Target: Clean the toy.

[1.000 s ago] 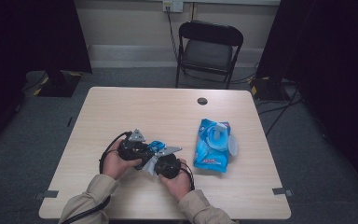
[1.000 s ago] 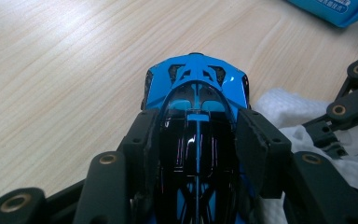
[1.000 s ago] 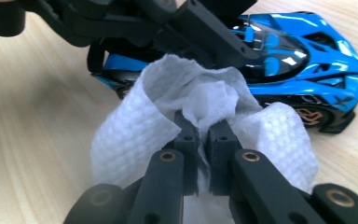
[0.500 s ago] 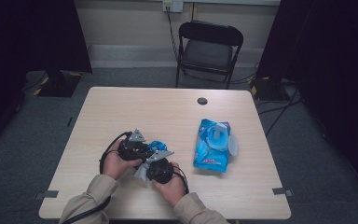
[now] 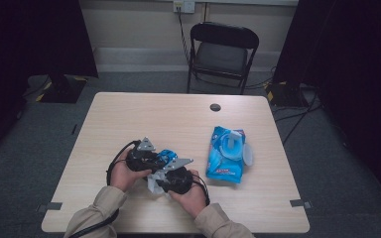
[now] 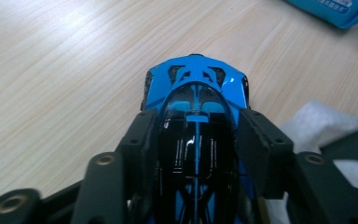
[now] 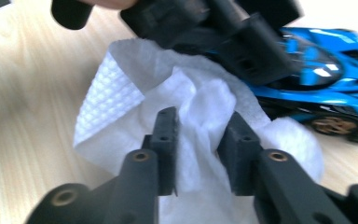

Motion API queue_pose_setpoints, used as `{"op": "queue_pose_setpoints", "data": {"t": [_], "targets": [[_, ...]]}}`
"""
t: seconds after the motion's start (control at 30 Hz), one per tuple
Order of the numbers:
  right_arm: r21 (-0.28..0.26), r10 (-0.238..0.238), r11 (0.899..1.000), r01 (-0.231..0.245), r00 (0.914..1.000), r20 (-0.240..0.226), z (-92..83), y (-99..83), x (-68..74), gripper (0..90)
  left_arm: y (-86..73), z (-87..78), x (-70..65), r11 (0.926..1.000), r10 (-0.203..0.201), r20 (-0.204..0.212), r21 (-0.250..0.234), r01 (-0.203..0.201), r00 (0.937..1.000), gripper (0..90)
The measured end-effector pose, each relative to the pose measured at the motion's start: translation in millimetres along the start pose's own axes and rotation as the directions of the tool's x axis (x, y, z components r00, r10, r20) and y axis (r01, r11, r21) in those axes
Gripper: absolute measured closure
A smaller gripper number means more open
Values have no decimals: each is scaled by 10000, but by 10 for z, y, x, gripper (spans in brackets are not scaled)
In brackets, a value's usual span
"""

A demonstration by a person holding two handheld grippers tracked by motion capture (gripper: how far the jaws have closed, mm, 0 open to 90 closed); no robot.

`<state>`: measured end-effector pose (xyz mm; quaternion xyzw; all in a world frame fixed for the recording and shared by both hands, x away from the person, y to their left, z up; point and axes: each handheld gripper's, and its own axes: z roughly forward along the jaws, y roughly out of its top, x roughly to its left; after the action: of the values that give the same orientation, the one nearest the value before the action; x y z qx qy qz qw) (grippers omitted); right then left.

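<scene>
Blue and black toy car (image 6: 196, 116) clamped by its sides between the two black jaws of the left gripper (image 6: 196, 140), nose pointing toward 12 o'clock in the left gripper view, over pale wood-grain table (image 6: 56, 70). Pads pressed against both flanks of the car body. White wipe (image 6: 324, 126) lying just beside the car at about 3 o'clock in that view, with a corner of the blue wipes pack (image 6: 340, 9) at 1 o'clock.

Seen from the right gripper (image 7: 200, 135): jaws a little apart with crumpled white wipe (image 7: 196, 107) lying between them; jaws just been opening, and pads seemingly no longer pinching the cloth, though blur makes that hard to confirm. Wipe bunched against the car's side, car (image 7: 321, 70) at 2 o'clock, its gold-coloured wheel resting near the table. Left gripper's dark jaws across the top at 12 o'clock.

From the high view: both hands close together near the table's front edge, left gripper (image 5: 146, 157) at roughly 7 o'clock from the table's middle, right gripper (image 5: 166, 176) just beside it, wipe (image 5: 155, 184) peeking out below. Wipes pack (image 5: 225, 154) lying flat with its lid flipped open, at 3 o'clock from the grippers, apart from them. Small dark round thing (image 5: 215, 107) toward the far edge; folding chair (image 5: 221, 54) beyond the table at 12 o'clock.
</scene>
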<state>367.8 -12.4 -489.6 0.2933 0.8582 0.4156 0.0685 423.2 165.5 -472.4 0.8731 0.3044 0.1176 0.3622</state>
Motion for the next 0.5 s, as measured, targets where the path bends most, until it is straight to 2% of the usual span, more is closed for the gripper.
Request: {"op": "queue_pose_setpoints", "data": {"t": [0.17,0.27,0.33,0.37,0.5], "targets": [[189,98,9998,-101,9999,110,-102,-15,-85,574,8,3,0,9999,64,-38,-87,-64,10000,401],[133,99,9999,-103,9997,232,-168,-19,-130,518,45,-35,-9,9997,26,50,-235,-25,10000,411],[143,20,9999,-26,9993,386,-215,-15,-161,481,76,-69,-18,9997,44,104,-253,-42,9999,392],[170,125,9998,-131,9993,358,-241,-9,-186,454,87,-81,-21,9997,23,133,-231,-19,9999,383],[148,53,9999,-60,9989,459,-343,17,-226,423,108,-167,-39,9994,52,303,-345,-42,9995,379]]}}
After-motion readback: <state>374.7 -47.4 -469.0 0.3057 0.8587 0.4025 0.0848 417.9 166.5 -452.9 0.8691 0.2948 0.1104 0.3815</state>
